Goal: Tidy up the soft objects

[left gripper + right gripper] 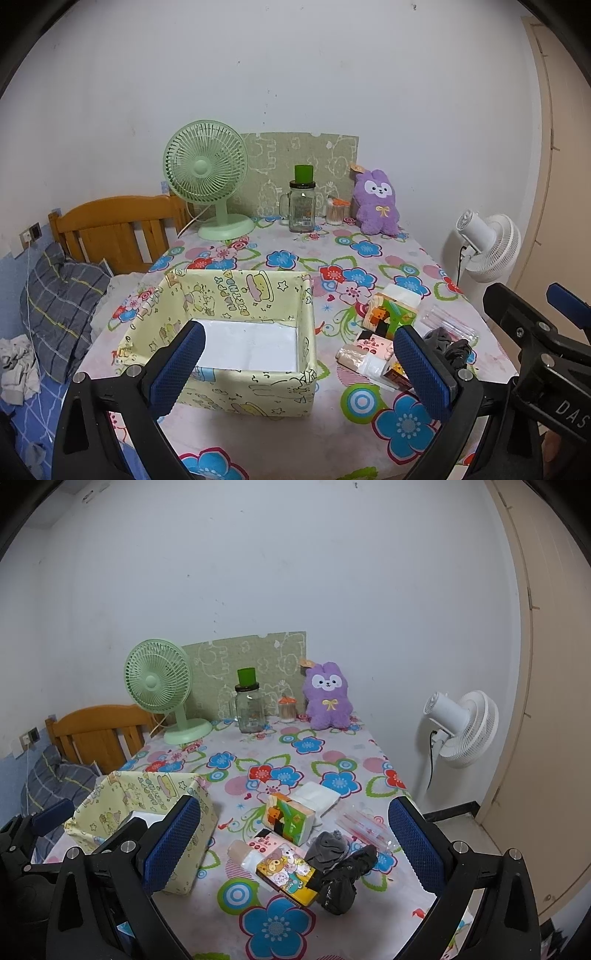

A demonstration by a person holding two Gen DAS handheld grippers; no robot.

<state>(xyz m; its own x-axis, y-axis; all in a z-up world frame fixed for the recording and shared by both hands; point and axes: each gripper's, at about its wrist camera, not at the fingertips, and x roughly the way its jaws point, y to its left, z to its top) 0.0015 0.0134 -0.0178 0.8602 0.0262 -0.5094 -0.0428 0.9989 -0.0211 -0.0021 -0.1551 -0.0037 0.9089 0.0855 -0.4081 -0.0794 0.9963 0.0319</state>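
A pale yellow fabric storage box (pixel 266 391) (pixel 181 853) stands empty on the flowered tablecloth (pixel 295 258). To its right lie tissue packs (pixel 291 819), a cartoon-printed pack (pixel 286 873), a grey sock (pixel 327 849) and a black crumpled cloth (pixel 345 877). A purple plush toy (pixel 376 203) (pixel 328 696) sits at the far edge. My left gripper (pixel 299 373) hangs open just before the box. My right gripper (pixel 295 849) is open too, held above the near side of the pile with nothing between its fingers.
A green desk fan (pixel 207 177), a glass jar with a green lid (pixel 302 203) and a small jar (pixel 337 212) line the back wall. A clear plastic wrapper (pixel 364 825) lies by the pile. A bed with a wooden headboard (pixel 114 229) is left; a white floor fan (pixel 461 727) right.
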